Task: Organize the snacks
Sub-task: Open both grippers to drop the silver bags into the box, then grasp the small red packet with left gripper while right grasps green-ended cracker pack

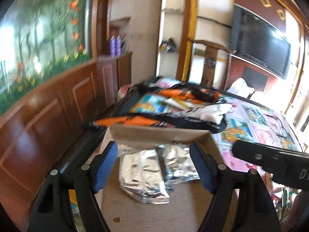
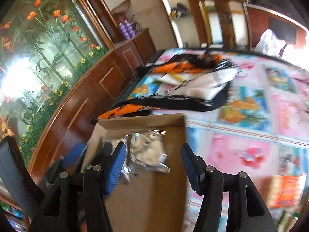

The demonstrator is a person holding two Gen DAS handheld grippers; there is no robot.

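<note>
We held both tongs over an open cardboard box that sat on a table covered with a cartoon-print cloth. Our left gripper had its blue-padded fingers spread wide, pinching nothing, and between them at twelve o'clock lay two silver foil snack packs side by side on the box floor. Our right gripper was likewise spread and empty, with a clear snack packet lying in the box just ahead of it at twelve o'clock. Beyond the box's far wall, a black-and-orange bag lay open on the cloth with pale packets inside; motion blur hid their labels. In the left view, the right gripper's black body crossed at four o'clock.
</note>
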